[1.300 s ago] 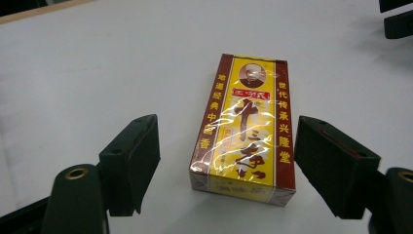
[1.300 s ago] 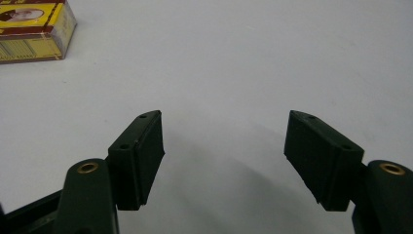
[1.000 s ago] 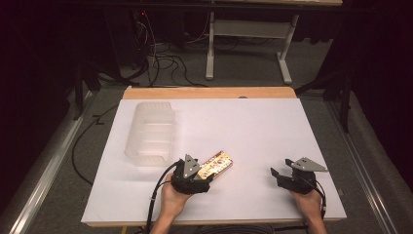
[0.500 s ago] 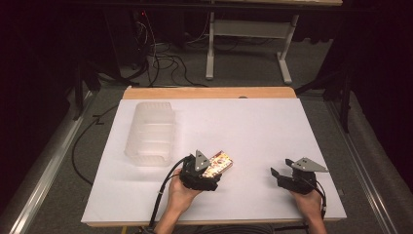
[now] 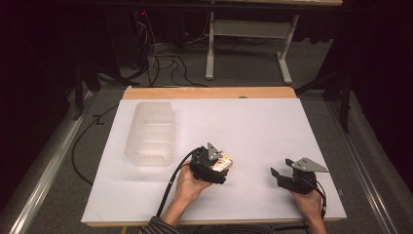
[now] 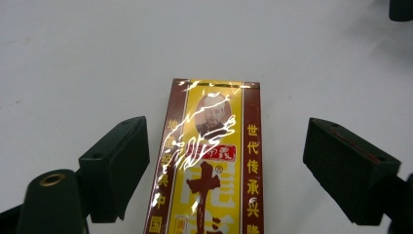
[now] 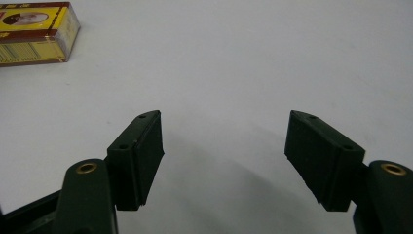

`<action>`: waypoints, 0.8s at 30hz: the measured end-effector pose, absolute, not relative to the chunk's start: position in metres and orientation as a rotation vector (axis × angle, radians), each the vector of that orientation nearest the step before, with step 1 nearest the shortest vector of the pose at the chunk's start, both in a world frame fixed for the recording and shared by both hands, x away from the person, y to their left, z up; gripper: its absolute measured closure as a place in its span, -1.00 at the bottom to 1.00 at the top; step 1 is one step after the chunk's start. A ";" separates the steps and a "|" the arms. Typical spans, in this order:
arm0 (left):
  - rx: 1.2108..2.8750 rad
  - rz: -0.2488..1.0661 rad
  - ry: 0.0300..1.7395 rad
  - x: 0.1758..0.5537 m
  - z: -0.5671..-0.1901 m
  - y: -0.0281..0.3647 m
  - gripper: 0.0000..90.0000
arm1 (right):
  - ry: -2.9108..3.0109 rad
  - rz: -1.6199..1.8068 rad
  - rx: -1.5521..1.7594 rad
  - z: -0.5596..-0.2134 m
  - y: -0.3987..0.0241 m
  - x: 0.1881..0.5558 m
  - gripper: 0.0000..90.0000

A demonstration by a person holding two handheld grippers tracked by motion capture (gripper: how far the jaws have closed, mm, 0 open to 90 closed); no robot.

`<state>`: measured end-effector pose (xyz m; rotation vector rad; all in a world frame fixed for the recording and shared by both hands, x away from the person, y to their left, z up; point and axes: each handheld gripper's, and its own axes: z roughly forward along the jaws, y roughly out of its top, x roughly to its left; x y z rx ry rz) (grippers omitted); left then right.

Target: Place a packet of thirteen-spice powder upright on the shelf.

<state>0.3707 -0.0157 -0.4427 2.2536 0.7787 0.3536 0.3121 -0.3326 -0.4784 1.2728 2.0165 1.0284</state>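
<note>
High view: the left gripper [image 5: 221, 165] hangs over the box [image 5: 225, 161] near the table's [image 5: 253, 122] front middle. Left gripper view: its jaws have just been closing but stand spread, the box [image 6: 214, 165] between them untouched. Right gripper view: the right gripper [image 7: 224, 161] gapes, nothing between its jaws, the box [image 7: 34, 31] far off.

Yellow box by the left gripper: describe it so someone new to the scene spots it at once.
On the white table, look toward the near edge, just right of the clear plastic tray. There the left gripper stands over a flat box, jaws open on either side of it without touching. It is the one colourful thing on the table: yellow with dark red borders, Chinese lettering and a shiny wrap.
</note>
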 end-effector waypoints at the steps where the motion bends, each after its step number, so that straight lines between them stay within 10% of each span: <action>1: 2.257 0.355 0.778 0.372 -0.442 -0.018 -0.59 | 2.017 1.026 1.269 -0.478 -0.333 0.312 -0.32; 24: 2.382 0.354 0.770 0.397 -0.460 -0.040 -0.40 | 2.025 1.024 1.245 -0.478 -0.331 0.311 -0.32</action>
